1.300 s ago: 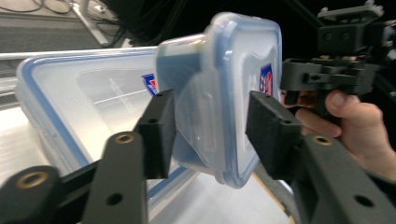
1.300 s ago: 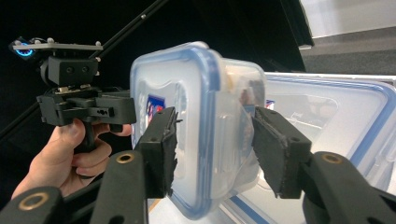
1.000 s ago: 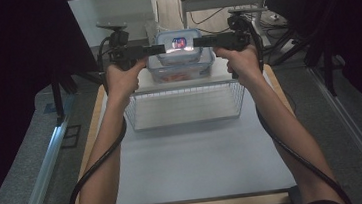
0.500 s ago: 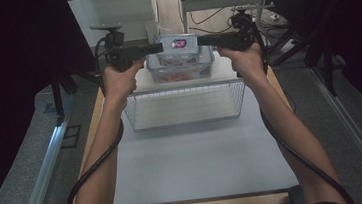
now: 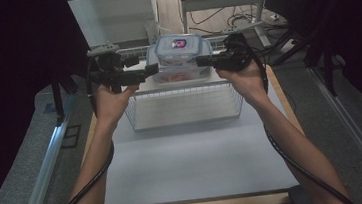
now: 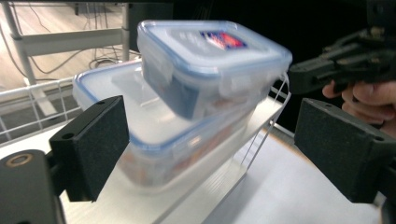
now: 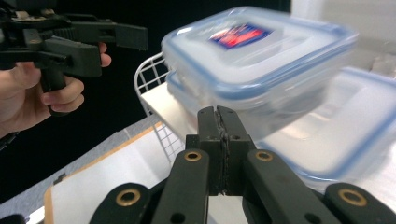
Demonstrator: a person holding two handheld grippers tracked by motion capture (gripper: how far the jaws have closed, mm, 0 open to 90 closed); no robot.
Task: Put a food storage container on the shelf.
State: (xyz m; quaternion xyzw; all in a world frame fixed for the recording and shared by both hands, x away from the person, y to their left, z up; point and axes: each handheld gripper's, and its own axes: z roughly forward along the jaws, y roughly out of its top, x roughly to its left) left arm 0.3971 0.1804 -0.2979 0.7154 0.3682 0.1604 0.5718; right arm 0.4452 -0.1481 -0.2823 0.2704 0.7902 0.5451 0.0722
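A small clear lidded container (image 5: 180,48) with a blue rim and a red-and-blue label rests slightly askew on a larger clear container (image 5: 178,76). Both stand on the white top of a wire rack (image 5: 184,106). My left gripper (image 5: 152,70) is just left of the stack. Its jaws have just been opening and stand wide in the left gripper view (image 6: 217,149), with the stack beyond the pads (image 6: 91,144), untouched. My right gripper (image 5: 199,60) is just right of the stack. Its jaws have just been closing and now meet with nothing between them (image 7: 219,116).
The rack stands at the far end of a white sheet (image 5: 190,166) on a wooden table. Dark curtains hang on both sides. Metal shelving legs and cables (image 5: 220,13) lie on the floor beyond the table. Each gripper trails a black cable along the forearm.
Both grippers were pressed against the small container's sides. Now they have drawn back from it toward the person, the left jaws spread wide, the right jaws shut, and the container rests on the larger one.
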